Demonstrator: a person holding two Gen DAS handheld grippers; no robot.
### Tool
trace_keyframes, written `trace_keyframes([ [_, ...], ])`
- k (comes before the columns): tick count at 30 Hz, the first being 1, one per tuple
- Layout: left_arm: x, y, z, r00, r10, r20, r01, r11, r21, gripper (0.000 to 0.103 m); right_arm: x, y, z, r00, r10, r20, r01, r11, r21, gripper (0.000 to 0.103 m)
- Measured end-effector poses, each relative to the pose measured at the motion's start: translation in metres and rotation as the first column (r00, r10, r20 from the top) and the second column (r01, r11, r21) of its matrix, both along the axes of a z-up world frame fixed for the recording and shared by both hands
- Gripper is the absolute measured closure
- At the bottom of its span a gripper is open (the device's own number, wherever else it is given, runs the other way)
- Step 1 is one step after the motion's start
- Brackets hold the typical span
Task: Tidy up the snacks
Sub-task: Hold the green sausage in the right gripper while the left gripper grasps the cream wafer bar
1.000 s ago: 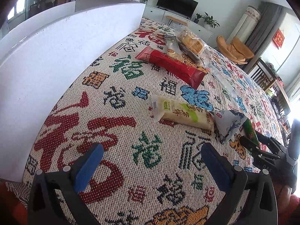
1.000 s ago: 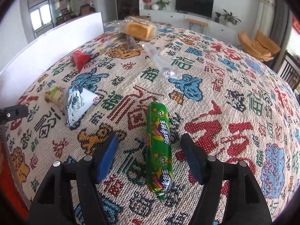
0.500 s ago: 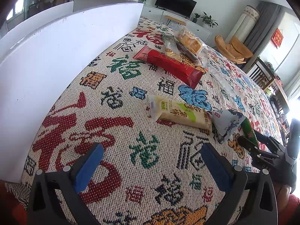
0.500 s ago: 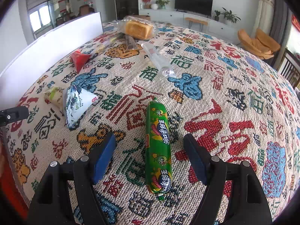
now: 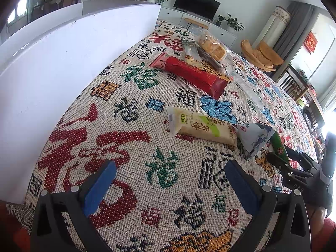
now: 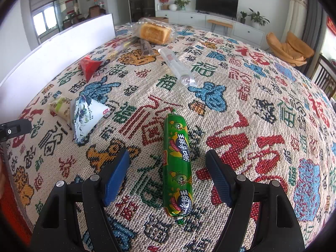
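A counter (image 6: 262, 109) is covered by a woven cloth (image 5: 130, 147) patterned with red, green, blue and black characters, and a tall white board (image 5: 63, 67) is set upright along its left edge. At the far end a clear bag of bread (image 6: 154, 31) is seen, with a long red packet (image 5: 189, 73) and a clear tube-shaped wrapper (image 6: 176, 66) nearer. A pale yellow and green packet (image 5: 201, 127) is laid flat in the middle, touching a blue-and-white triangular pouch (image 6: 86, 115) at its right end. A green sausage (image 6: 177, 163), printed with corn cartoons and crimped at both ends, is laid lengthwise near the front.

The right gripper (image 6: 168, 176) is held low over the cloth with its jaws spread wide, one on each side of the sausage and clear of it; nothing is gripped. The left gripper (image 5: 170, 185) is held with its jaws wide apart over bare cloth, nothing between them.

Open cloth is left to the right of the sausage, and between the board and the yellow packet.
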State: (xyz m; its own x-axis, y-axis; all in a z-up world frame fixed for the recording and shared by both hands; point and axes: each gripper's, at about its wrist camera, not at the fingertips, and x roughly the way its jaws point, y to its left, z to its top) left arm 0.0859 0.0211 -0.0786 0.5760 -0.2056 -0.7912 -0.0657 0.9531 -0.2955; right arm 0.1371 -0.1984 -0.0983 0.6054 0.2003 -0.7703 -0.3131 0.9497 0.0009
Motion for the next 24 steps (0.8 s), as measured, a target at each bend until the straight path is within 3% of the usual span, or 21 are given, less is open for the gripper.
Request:
trace_keyframes([
  [8, -0.002, 0.001, 0.002, 1.000, -0.003, 0.006, 0.004, 1.000, -0.014, 0.000, 0.000, 0.000, 0.000, 1.000, 0.000, 0.000, 0.000, 1.000, 0.001, 0.025],
  [14, -0.011, 0.008, 0.014, 0.997, -0.038, 0.065, 0.045, 0.993, -0.111, 0.000, 0.000, 0.000, 0.000, 1.000, 0.000, 0.001, 0.000, 1.000, 0.002, 0.025],
  [16, -0.004, 0.005, 0.015, 0.995, -0.075, 0.060, 0.082, 0.990, -0.118, 0.000, 0.000, 0.000, 0.000, 1.000, 0.000, 0.001, 0.000, 1.000, 0.002, 0.025],
  [18, 0.007, -0.006, 0.019, 0.986, -0.159, 0.046, 0.162, 0.984, -0.075, 0.001, 0.000, 0.000, 0.000, 1.000, 0.000, 0.001, 0.000, 1.000, 0.001, 0.025],
  [19, 0.012, -0.014, 0.024, 0.974, -0.222, 0.047, 0.224, 0.974, -0.026, 0.001, 0.000, -0.001, 0.000, 1.000, 0.000, 0.001, 0.000, 1.000, 0.001, 0.025],
  [21, 0.022, -0.035, 0.034, 0.925, -0.379, 0.037, 0.375, 0.923, 0.087, 0.000, 0.000, -0.001, 0.000, 1.000, 0.001, 0.001, -0.001, 1.000, 0.002, 0.025],
  [24, 0.037, -0.064, 0.046, 0.812, -0.583, 0.020, 0.566, 0.795, 0.218, 0.000, 0.000, 0.000, 0.000, 1.000, 0.001, 0.001, -0.001, 1.000, 0.003, 0.025],
])
